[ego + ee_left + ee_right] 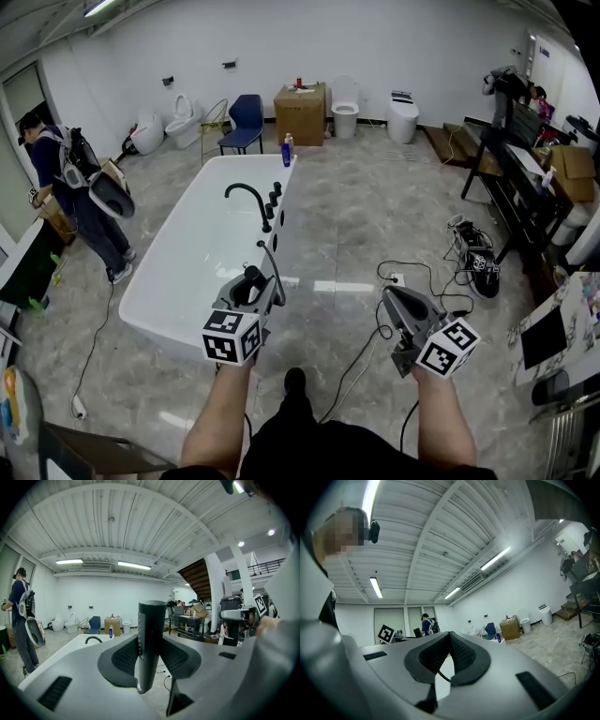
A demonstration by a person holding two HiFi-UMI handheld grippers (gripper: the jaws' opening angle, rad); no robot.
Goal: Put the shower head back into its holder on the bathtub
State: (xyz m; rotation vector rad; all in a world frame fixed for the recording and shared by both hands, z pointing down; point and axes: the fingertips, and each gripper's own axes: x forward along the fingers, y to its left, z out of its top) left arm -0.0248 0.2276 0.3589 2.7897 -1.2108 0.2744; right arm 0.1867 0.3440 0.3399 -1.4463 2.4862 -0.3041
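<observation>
1. One person (70,187) stands off the bathtub's left side, well apart, not involved.
2. Bathtub (202,246) is white and runs away from the camera. A black faucet (246,195) and a row of black fittings (273,201) sit on its right rim near the far end. The holder is likely one of these fittings; can't tell which.
3. Left gripper (246,292) hovers over the tub's near right corner. Its jaws are clamped on the shower head (253,275), a dark handle standing upright between the pads in the left gripper view (151,620). The hose (273,261) arcs from it back along the right rim.
4. Right gripper (389,296) is out over the floor right of the tub, near loose cables (412,281). Its jaws are together at the tips and hold nothing.
5. Step in hand: carrying, shower head gripped and not yet at the holder.
6. Next move calls for taking the handle forward along the right rim to the fittings, lining it up over the holder, seating it, then letting go. Watch hose slack.
</observation>
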